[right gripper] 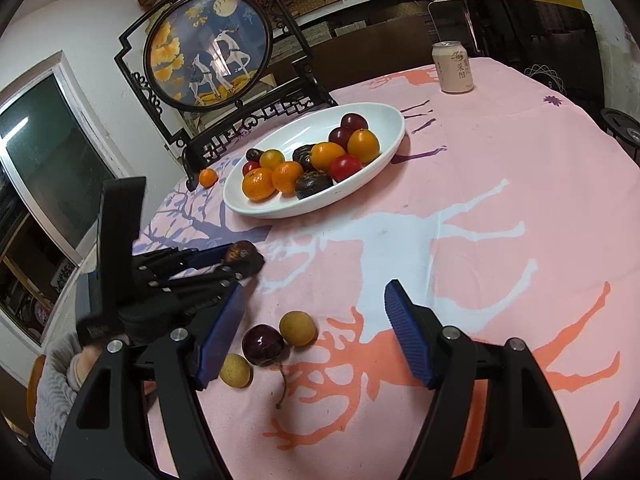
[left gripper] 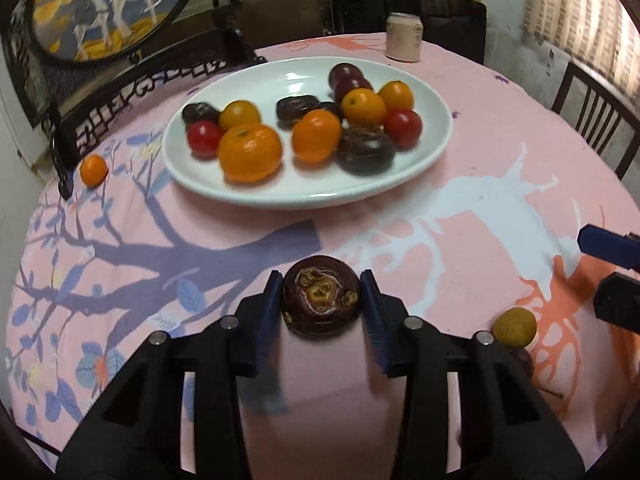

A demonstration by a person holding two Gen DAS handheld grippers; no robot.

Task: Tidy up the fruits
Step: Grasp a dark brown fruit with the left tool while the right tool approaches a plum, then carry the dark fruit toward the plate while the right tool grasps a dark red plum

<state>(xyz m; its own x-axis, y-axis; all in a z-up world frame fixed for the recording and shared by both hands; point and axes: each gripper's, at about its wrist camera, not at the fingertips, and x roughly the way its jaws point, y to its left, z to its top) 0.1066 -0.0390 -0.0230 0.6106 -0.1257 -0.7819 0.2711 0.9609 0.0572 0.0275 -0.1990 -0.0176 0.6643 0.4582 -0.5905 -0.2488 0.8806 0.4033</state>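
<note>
Pink cloth with a tree print covers the round table [left gripper: 500,128], and a framed deer screen [left gripper: 108,4] stands at its back edge.

Left wrist view: the left gripper [left gripper: 322,298] has its blue pads against both sides of a dark, wrinkled fruit [left gripper: 321,300], low over the cloth, a hold that looks meant to carry it to the white plate [left gripper: 200,176] further back, where oranges, red and dark fruits are already gathered. One small orange [left gripper: 94,169] lies apart beside the screen's foot.

Right wrist view: the right gripper [right gripper: 316,328] hangs wide open and empty over a plum [right gripper: 262,345] and two yellow fruits [right gripper: 298,328], probably lined up for the next pick. A can [right gripper: 453,67] stands beyond the plate.
</note>
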